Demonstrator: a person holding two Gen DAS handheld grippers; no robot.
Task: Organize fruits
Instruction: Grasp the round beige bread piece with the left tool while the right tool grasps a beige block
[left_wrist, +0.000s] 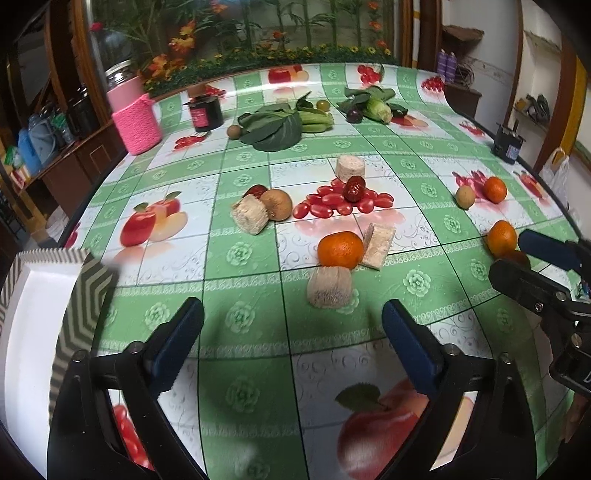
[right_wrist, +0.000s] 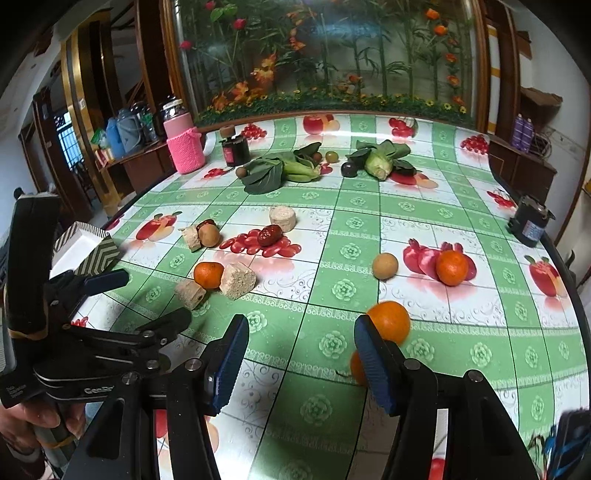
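Oranges lie on the fruit-print tablecloth: one mid-table, one at the right, one near my right gripper. A second orange peeks from behind the right finger. A kiwi, a red date and a tan round fruit lie among them. My left gripper is open and empty above the near table. My right gripper is open, left of the near oranges.
A chevron-patterned white box stands at the table's left edge. Beige blocks lie around the middle orange. Leafy greens, corn, a dark jar and a pink knitted holder stand at the back.
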